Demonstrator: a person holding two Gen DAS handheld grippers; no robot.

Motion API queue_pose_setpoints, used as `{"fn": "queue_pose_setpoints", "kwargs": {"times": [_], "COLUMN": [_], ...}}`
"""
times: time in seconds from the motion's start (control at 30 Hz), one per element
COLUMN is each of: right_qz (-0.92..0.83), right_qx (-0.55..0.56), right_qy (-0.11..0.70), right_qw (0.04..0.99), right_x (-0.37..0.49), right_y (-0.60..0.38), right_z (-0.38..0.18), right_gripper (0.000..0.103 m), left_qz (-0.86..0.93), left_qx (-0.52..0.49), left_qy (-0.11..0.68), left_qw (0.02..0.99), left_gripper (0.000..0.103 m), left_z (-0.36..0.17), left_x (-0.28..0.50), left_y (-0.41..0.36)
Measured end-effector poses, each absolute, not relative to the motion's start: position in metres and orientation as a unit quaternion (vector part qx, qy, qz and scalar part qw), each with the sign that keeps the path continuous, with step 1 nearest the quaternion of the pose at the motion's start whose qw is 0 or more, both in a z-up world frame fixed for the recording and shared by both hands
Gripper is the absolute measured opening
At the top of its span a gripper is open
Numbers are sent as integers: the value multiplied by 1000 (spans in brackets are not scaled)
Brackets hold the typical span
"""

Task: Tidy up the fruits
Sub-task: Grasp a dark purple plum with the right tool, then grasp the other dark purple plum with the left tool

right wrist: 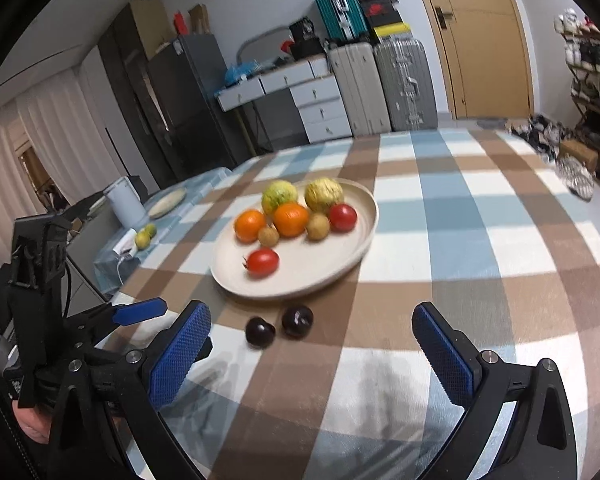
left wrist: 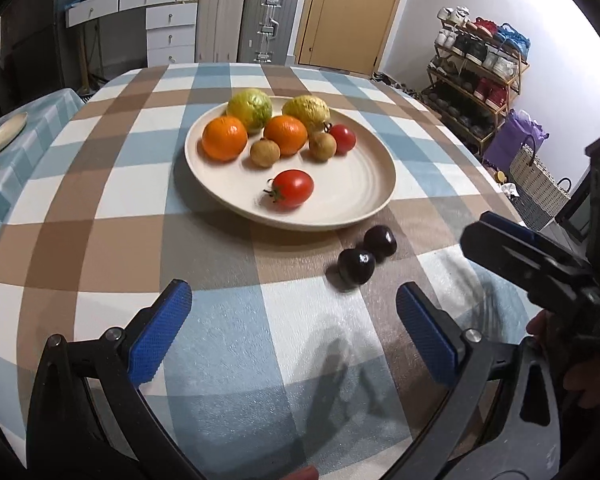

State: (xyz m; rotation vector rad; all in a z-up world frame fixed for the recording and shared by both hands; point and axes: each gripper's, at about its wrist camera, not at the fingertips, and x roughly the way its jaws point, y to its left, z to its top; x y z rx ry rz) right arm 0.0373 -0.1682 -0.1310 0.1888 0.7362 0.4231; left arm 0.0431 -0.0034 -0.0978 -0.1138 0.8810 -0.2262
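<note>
Nearby, two glossy dark cherries [left wrist: 367,255] rest beside the round plate [left wrist: 364,196].

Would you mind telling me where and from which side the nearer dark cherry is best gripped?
Grip the nearer dark cherry across its round middle, coming from above. The other cherry sits close behind it, so close the open left hand-held gripper on its free left and right sides.

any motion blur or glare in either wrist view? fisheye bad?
Left wrist: mostly sharp, slight smear on the near tomato, soft shadows on the tablecloth below the left hand-held gripper. Right wrist: plate fruit visibly blurred. Both: heavy barrel distortion, black corners, no strong glare.
</note>
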Motion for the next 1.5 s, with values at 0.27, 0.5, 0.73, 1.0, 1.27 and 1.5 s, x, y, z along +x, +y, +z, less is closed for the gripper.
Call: {"fn": "queue_pose_setpoints", "kwargs": {"times": [0.27, 0.5, 0.73, 1.0, 1.27, 1.5], "right_qz": [214, 221, 228, 231, 244, 249], "right_qx": [119, 122, 127, 114, 116, 134], "right_qy": [385, 413, 432, 443, 442, 429], "right_qw": [890, 875, 863, 859, 856, 858], "right_x": [52, 67, 76, 81, 81, 79], "right_y": [-168, -158, -152, -143, -141, -150], "right_z": [-146, -156, -163, -166, -166, -162], "right_gripper": [103, 83, 65, 39, 24, 24], "left_qz": [-119, -131, -136, -142, -142, -145], "left_qx": [-67, -68, -72, -74, -70, -65], "left_qy": [436, 440, 445, 447, 450, 454], "left_qw": [889, 886, 882, 880, 879, 877], "left_gripper": [102, 102, 102, 102, 102, 102], "left_z": [-107, -109, -112, -114, -114, -115], "left_x": [50, 56, 60, 65, 71, 76], "left_y": [0, 1, 2, 2, 1, -5]}}
